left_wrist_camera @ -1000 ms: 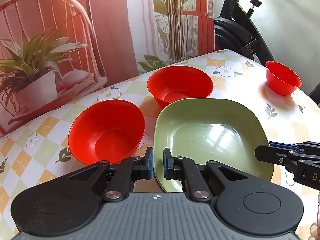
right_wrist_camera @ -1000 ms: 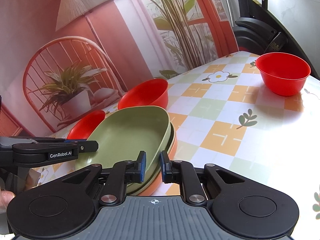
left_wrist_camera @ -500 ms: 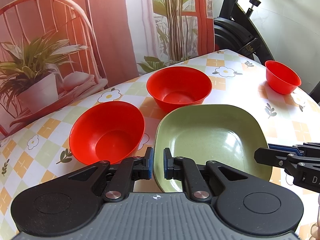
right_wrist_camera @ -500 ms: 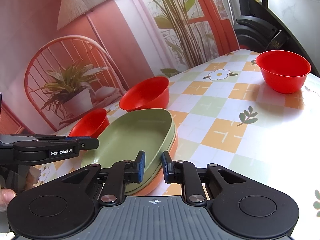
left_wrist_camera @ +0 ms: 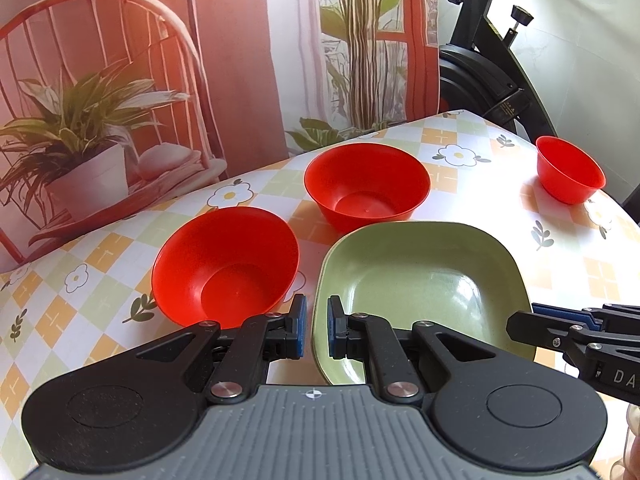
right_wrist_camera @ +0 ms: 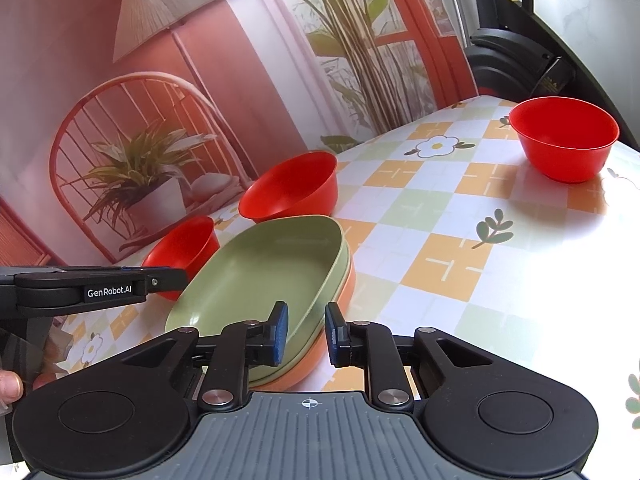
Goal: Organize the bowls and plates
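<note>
A green square plate (left_wrist_camera: 420, 280) lies on an orange plate (right_wrist_camera: 334, 312) near the table's front. My left gripper (left_wrist_camera: 316, 326) is shut on the green plate's left rim. My right gripper (right_wrist_camera: 306, 334) straddles the plate's (right_wrist_camera: 260, 276) right rim with its jaws slightly apart, open. Each gripper shows side-on in the other's view: the right gripper (left_wrist_camera: 520, 322) at the plate's right edge, the left gripper (right_wrist_camera: 176, 278) at its left edge. One red bowl (left_wrist_camera: 226, 264) sits just left of the plate, a second (left_wrist_camera: 366, 188) behind it. A smaller red bowl (left_wrist_camera: 570, 170) stands far right.
The table (left_wrist_camera: 560, 280) has a checked cloth with flowers, and its edge curves away at the right. A black exercise bike (left_wrist_camera: 480, 80) stands behind the far right corner. A printed backdrop of a chair and plants hangs behind the table. A thumb (right_wrist_camera: 8, 384) shows at the left edge.
The green plate came down from a raised tilt and now rests flat on the orange plate. My right gripper's jaws have widened a little. The left gripper's jaws have not changed.
</note>
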`<action>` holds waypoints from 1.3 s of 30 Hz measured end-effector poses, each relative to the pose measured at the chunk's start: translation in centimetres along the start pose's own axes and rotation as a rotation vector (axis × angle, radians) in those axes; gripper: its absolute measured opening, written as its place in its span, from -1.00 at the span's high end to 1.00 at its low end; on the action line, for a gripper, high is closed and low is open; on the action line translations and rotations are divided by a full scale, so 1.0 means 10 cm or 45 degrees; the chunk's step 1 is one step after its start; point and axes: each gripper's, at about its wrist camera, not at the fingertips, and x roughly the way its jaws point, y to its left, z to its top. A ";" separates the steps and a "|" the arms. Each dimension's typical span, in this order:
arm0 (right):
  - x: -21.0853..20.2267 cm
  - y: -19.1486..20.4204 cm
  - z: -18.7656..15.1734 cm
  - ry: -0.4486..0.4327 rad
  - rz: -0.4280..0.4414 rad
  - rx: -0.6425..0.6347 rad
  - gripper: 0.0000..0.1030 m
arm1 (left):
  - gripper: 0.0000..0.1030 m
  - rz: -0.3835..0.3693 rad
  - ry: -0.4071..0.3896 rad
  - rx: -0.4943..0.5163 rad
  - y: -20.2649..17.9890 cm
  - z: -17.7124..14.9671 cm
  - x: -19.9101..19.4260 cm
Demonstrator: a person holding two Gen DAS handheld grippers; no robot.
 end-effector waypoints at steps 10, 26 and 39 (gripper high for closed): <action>-0.22 0.01 0.30 -0.101 -0.044 -0.026 0.64 | 0.77 -0.016 -0.074 -0.052 0.09 0.29 -0.28; -0.71 -0.91 1.15 -0.295 -0.351 -0.108 0.64 | 0.77 -0.155 -0.176 -0.031 -0.33 1.01 -0.31; -0.51 -1.84 1.15 -0.294 -0.480 0.075 0.62 | 0.65 -0.378 -0.111 0.101 -1.44 1.32 0.42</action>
